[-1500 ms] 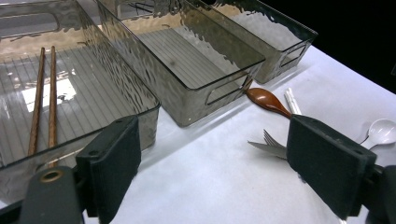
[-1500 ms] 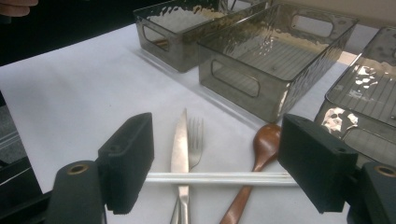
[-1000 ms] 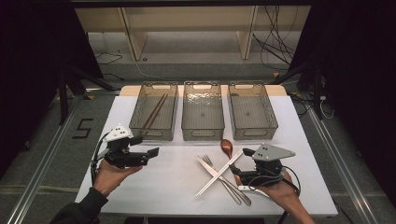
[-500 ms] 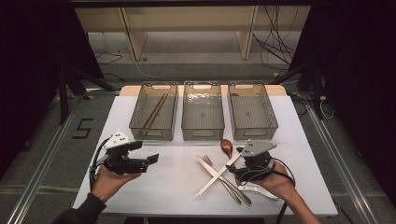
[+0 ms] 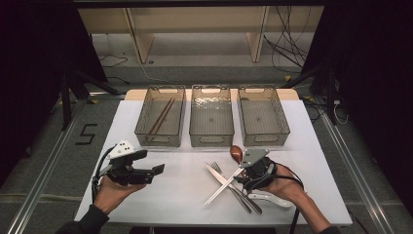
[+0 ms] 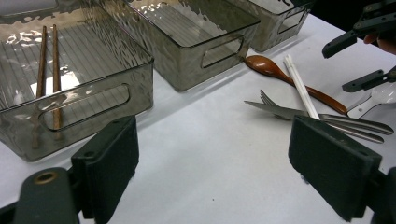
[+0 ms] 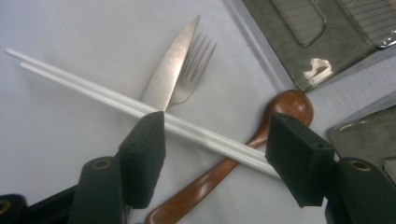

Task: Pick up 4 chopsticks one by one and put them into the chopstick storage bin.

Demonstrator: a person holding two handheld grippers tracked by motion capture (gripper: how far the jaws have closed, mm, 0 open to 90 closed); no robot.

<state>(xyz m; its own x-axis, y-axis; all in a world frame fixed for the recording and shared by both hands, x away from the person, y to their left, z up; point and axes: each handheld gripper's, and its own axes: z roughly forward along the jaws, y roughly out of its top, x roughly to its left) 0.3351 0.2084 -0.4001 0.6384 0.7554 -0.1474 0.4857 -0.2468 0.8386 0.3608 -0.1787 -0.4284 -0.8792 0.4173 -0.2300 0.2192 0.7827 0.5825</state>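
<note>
A pair of white chopsticks (image 5: 225,185) (image 7: 93,88) lies across a knife (image 7: 168,70) and a fork (image 7: 196,60) on the white table. A wooden spoon (image 5: 236,152) (image 7: 289,105) lies just behind them. My right gripper (image 5: 242,174) (image 7: 219,140) is low over the crossing point. Its jaws straddle the white chopsticks and have just been closing, but the pads stand apart from the sticks. My left gripper (image 5: 158,169) (image 6: 215,163) hovers at the left of the table, open and holding nothing. Its view shows the right gripper (image 6: 359,63) farther off.
Three clear bins stand in a row behind the cutlery: left bin (image 5: 160,140), middle bin (image 5: 212,141), right bin (image 5: 265,140). Two brown chopsticks (image 5: 160,117) (image 6: 46,60) lie in the left bin. A white spoon (image 5: 270,199) lies under my right hand.
My right gripper has moved left and down onto the crossed cutlery, and its jaws have narrowed around the white chopsticks. The left gripper has stayed about where it was.
</note>
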